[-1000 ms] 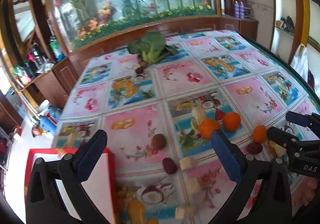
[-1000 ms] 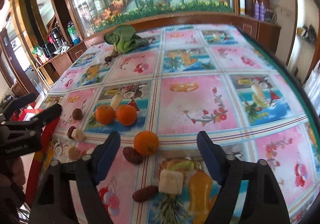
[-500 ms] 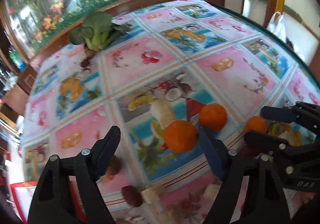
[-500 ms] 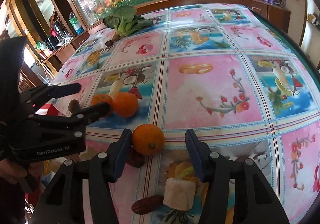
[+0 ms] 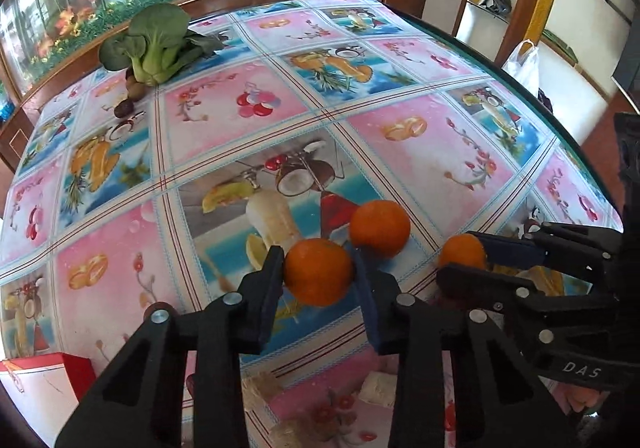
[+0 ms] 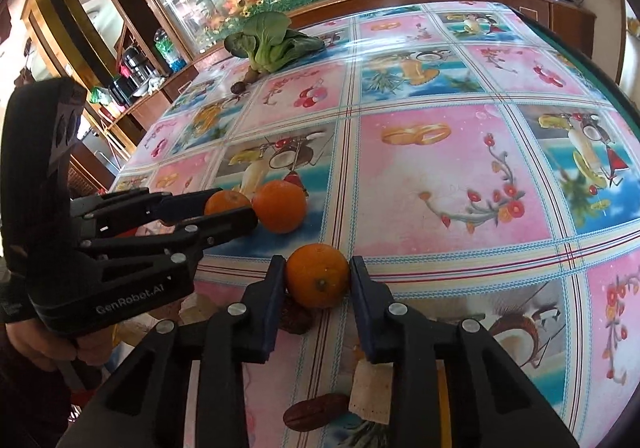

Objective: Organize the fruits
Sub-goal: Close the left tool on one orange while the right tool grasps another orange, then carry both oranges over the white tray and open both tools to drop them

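three oranges sit close together on the fruit-print tablecloth [image 5: 248, 104], near the table's front edge. the left-hand orange [image 5: 318, 272] is between the fingers of the left gripper [image 5: 318, 274], whose jaws are drawn in against its two sides, pinching it. just at 1 o'clock of it, almost touching, lies the middle orange [image 5: 380, 228], which nothing holds. at 3 o'clock of that pair, a little apart, the right-hand orange [image 6: 318, 274] sits between the fingers of the right gripper [image 6: 318, 278], the blue pads closed onto its flanks; in the left wrist view the same gripper reaches in from the right edge with its jaws around that fruit. whether either orange is lifted off the cloth cannot be told. in the right wrist view a dark brown date [image 6: 296, 318] lies just under the right-hand orange at about 7 o'clock, another date [image 6: 316, 412] lies nearer the camera, and a pale cube [image 6: 370, 392] of something sits beside it at 3 o'clock. a hand [image 6: 48, 348] grips the left tool's handle at the left edge. far off at 11 o'clock, by the wooden rim, a head of bok choy [image 5: 154, 42] lies with small brown fruits [image 5: 130, 94] beside its stem. a red box [image 5: 44, 388] shows at the lower left corner of the left wrist view.
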Motion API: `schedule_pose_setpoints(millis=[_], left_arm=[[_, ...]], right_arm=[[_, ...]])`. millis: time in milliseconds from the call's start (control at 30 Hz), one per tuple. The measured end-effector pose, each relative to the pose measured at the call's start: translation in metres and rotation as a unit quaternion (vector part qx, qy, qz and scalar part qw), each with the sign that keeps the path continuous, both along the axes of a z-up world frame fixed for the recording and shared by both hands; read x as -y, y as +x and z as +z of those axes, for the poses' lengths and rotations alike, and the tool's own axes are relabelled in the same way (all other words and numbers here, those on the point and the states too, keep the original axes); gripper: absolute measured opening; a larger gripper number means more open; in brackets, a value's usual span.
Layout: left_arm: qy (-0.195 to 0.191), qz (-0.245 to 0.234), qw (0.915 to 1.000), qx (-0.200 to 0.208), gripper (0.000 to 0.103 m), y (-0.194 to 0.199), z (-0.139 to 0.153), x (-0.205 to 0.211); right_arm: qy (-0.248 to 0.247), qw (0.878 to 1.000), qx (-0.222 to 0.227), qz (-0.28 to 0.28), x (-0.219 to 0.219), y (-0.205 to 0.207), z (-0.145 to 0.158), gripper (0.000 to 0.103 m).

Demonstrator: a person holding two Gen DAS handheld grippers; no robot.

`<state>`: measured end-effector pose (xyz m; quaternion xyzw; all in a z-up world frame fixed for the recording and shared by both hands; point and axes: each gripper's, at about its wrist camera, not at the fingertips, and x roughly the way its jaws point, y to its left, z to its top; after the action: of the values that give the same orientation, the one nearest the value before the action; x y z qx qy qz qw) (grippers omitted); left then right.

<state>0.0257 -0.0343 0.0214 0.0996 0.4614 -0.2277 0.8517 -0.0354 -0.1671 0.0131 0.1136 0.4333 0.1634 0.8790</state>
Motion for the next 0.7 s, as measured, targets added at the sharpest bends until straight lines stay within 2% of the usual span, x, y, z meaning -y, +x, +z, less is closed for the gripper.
schedule_pose_setpoints(millis=[200, 400, 533, 633, 700], left_arm=[[-0.016, 0.027, 0.9995, -0.007, 0.037, -0.003, 0.003, -0.009], [-0.041, 0.075, 0.9958, 0.032, 0.037, -0.034, 0.035, -0.038], [-0.041, 0.133, 0.9868, 0.082, 0.037, -0.078, 0.066, -0.079], [-0.038, 0.172, 0.9786, 0.106, 0.037, -0.108, 0.079, -0.112], [-0.006, 0.21, 0.9692, 0.128, 0.037, -0.133, 0.084, -0.138]], right_arm=[[0.017, 0.999, 0.035, -0.006, 0.005, -0.005, 0.01, 0.03], [0.024, 0.998, 0.055, -0.023, 0.01, -0.006, 0.014, 0.03], [0.026, 0.997, 0.068, -0.03, 0.011, -0.009, 0.017, 0.03], [0.031, 0.997, 0.07, -0.024, 0.007, -0.013, 0.017, 0.03], [0.035, 0.997, 0.069, -0.012, -0.004, -0.019, 0.02, 0.03]])
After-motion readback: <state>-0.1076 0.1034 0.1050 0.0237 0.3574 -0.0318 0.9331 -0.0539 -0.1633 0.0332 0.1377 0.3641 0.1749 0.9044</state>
